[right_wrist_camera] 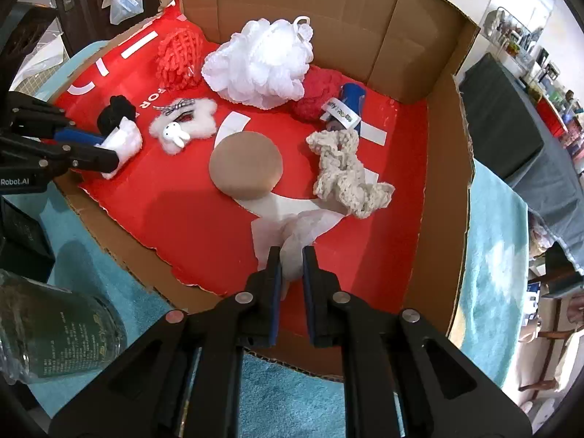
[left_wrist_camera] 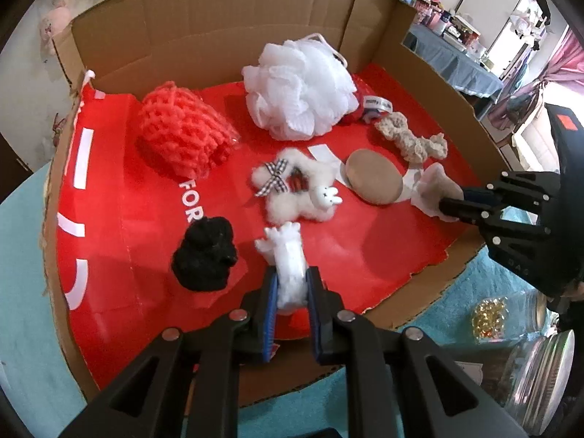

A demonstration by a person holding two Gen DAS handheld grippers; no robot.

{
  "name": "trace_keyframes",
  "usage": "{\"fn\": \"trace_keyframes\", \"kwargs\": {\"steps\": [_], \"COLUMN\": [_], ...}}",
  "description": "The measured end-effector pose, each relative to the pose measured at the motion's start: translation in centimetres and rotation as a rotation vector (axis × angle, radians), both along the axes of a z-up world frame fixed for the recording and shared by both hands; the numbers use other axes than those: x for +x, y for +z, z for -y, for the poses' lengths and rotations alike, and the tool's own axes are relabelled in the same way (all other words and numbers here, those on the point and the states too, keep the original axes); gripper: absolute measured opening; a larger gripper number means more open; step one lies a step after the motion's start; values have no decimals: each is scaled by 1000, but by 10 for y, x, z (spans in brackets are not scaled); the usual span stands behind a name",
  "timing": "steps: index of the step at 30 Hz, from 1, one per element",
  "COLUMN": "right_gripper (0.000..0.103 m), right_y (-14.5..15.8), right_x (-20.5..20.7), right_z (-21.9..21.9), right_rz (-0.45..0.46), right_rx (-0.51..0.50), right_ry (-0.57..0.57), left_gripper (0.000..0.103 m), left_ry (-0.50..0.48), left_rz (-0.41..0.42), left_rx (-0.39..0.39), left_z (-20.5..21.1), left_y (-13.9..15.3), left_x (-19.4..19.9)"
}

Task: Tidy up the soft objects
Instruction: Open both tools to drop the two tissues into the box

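L gripper (left_wrist_camera: 292, 284) jaws clamped on white fluffy piece (left_wrist_camera: 288, 270); R gripper (right_wrist_camera: 292, 266) jaws pinching pale cloth (right_wrist_camera: 299, 233), red-lined box (right_wrist_camera: 441, 168).

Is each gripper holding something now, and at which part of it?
Left gripper: a fluffy white piece, pinched at its near end. Right gripper: a thin white tissue-like piece, pinched at its near edge.

Ahead of the left gripper (left_wrist_camera: 292, 292) a short strip of red liner (left_wrist_camera: 365, 248) lies bare before the fluffy white bunny charm (left_wrist_camera: 295, 189); the black pompom (left_wrist_camera: 204, 259) crowds its left. Ahead of the right gripper (right_wrist_camera: 291, 266), bare liner runs left of the tan round pad (right_wrist_camera: 245, 166); the cream crochet piece (right_wrist_camera: 346, 171) blocks ahead-right. Cardboard walls (right_wrist_camera: 365, 18) close the far sides.
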State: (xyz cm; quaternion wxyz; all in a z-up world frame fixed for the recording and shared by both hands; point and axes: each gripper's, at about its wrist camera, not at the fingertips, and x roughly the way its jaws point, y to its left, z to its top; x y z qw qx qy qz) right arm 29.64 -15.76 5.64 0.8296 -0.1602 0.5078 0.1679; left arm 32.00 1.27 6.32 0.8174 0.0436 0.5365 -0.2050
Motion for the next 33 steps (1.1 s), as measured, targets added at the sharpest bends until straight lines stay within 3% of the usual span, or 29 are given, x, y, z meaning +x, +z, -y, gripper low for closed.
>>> {"fn": "trace_keyframes", "kwargs": {"steps": [11,13,14,15,17,19,22,25,33], "right_gripper": [23,33,48,56,65,65,66,75,76], "right_y": [7,10,13,16,23,31,39,44,35], "right_x": [-4,-5,-6,-8,-12,-15,-15,-13,-6], "right_z": [-5,-5,-5,-6,-10,-11,-9,-6,1], "right_rz": [9,17,18,23,64,81,77,70,-24], "right_rx": [3,6,31,41,20,27,60,92,216], "right_ry": [-9,-20,-20,-18,-30,-62,-130,-198,-306], "left_gripper": [67,74,78,80,88,94,97,101,103], "left_ry": [26,39,48,60,79,104,138,188,278], "left_rz": [53,70,81,97,123,154,187,195,177], "left_rx": [2,0,5,12,24,45,66,69,100], "left_z": [2,1,0,0,1,2,3,2,2], "left_y": [12,16,18,21,25,28,31,32,26], "left_x": [-5,-8,-9,-11,-14,-17,-20,-20,-19]}}
